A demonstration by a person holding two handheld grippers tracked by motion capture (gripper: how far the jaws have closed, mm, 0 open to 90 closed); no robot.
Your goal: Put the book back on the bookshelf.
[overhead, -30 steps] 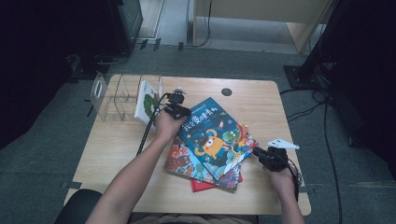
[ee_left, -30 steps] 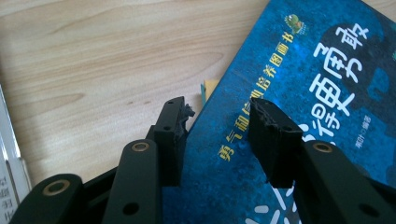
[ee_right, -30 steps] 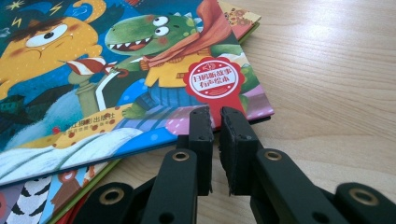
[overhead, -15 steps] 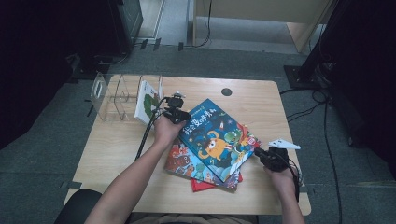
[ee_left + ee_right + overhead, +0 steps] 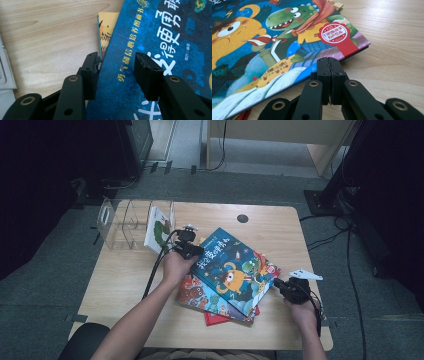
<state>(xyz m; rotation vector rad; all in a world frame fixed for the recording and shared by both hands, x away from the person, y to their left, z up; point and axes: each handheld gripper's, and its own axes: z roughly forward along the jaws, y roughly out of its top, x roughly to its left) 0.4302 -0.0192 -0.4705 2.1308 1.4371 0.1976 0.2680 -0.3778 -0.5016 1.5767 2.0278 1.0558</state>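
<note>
Wooden table (image 5: 125, 285), blue book (image 5: 235, 270) hiding stack beneath, left gripper (image 5: 116, 72) jaws straddling its corner, right gripper (image 5: 329, 62) jaws closed empty.

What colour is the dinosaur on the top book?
Green, with an orange scarf; the dinosaur shows best in the right gripper view.

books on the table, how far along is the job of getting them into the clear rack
Done: one book stands in the clear rack. In hand: the left tool straddles the top blue book's corner with its jaws apart; the right tool, jaws shut, sits at its edge. Left: that book and the stack beneath it on the table.
</note>
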